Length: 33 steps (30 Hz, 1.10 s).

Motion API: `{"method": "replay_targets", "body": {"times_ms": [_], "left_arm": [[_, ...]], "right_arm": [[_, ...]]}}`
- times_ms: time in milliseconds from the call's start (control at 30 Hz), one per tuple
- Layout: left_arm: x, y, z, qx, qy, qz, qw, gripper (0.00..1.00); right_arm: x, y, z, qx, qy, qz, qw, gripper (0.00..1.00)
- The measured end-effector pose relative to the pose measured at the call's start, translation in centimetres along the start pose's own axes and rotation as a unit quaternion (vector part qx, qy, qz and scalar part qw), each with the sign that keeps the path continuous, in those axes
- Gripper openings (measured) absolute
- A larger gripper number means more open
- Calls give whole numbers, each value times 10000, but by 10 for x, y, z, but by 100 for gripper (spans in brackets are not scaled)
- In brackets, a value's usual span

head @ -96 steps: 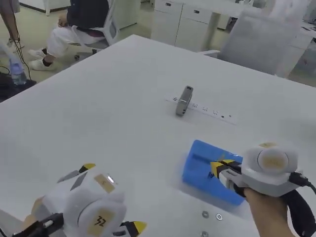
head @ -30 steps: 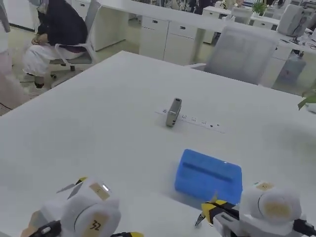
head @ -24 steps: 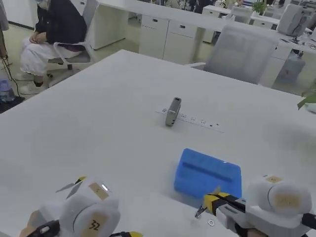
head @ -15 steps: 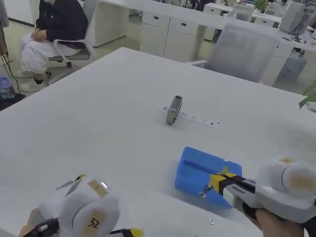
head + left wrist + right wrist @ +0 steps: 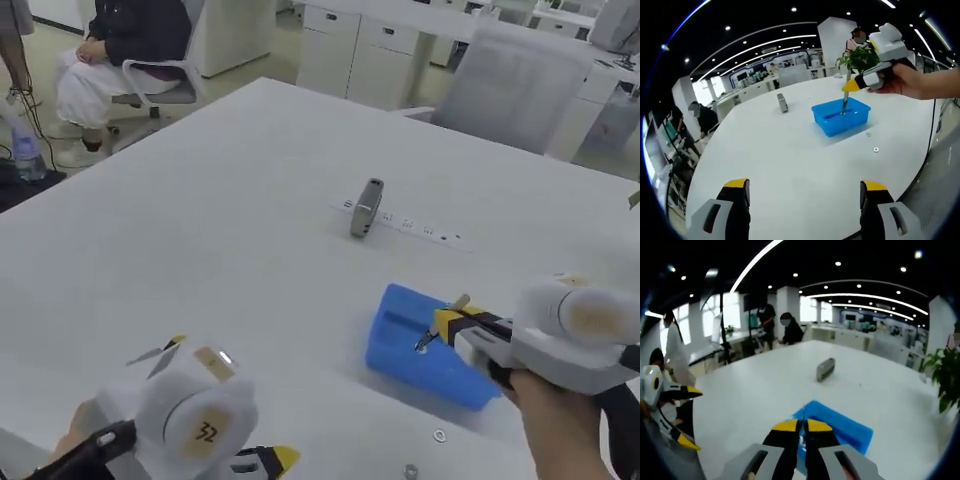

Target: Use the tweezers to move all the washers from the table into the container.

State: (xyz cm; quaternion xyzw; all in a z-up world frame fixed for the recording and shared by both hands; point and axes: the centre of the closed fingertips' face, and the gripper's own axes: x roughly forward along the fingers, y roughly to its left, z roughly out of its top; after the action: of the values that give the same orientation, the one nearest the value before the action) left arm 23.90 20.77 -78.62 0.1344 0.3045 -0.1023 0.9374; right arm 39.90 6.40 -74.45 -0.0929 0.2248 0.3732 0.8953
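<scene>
Tweezers (image 5: 844,101) near-upright, tips down into blue container (image 5: 832,128), clenched in right gripper (image 5: 447,326) fingers; left gripper (image 5: 804,184) fingers released.

The white bench (image 5: 230,230) carries a blue container (image 5: 395,352) towards its near right. A washer (image 5: 439,435) lies just in front of it, with a second washer (image 5: 410,470) nearer the edge. Farther back, a grey adapter (image 5: 367,207) stands in a flush socket strip (image 5: 425,230).

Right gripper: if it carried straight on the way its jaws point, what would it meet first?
Most likely the blue container: the right gripper points the tweezers down into its opening. Whether the tip touches its floor is unclear.
</scene>
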Motion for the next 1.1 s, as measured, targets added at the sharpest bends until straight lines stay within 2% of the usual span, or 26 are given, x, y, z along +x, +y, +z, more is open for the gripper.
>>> {"method": "replay_targets", "body": {"times_ms": [167,267,333,500,600,633,700,867,1100], "left_arm": [[0,0,-1,2,38,-13,10000,93],[1,-2,0,-12,5,-64,10000,93],[2,-2,-3,21,84,-55,9999,93],[3,-4,-5,41,154,-101,9998,93],[4,-5,-6,85,192,-120,9997,93],[4,-5,-7,95,202,-122,9997,93],[5,-6,-8,116,247,-128,9995,92],[5,-8,-10,160,316,-183,9992,92],[6,-10,-13,254,391,-200,9987,92]], "right_arm": [[15,-3,-22,68,270,3,9996,0],[19,-4,-27,94,301,10,9995,0],[21,-6,-30,115,322,-2,9994,0],[27,-11,-34,273,327,-24,9991,0],[27,-12,-39,135,307,-110,9994,0],[29,-13,-37,98,155,-101,9998,0],[27,-13,-39,107,228,-116,9996,0],[26,-17,-42,120,191,-149,9996,0],[26,-15,-39,-16,249,-143,9996,0]]}}
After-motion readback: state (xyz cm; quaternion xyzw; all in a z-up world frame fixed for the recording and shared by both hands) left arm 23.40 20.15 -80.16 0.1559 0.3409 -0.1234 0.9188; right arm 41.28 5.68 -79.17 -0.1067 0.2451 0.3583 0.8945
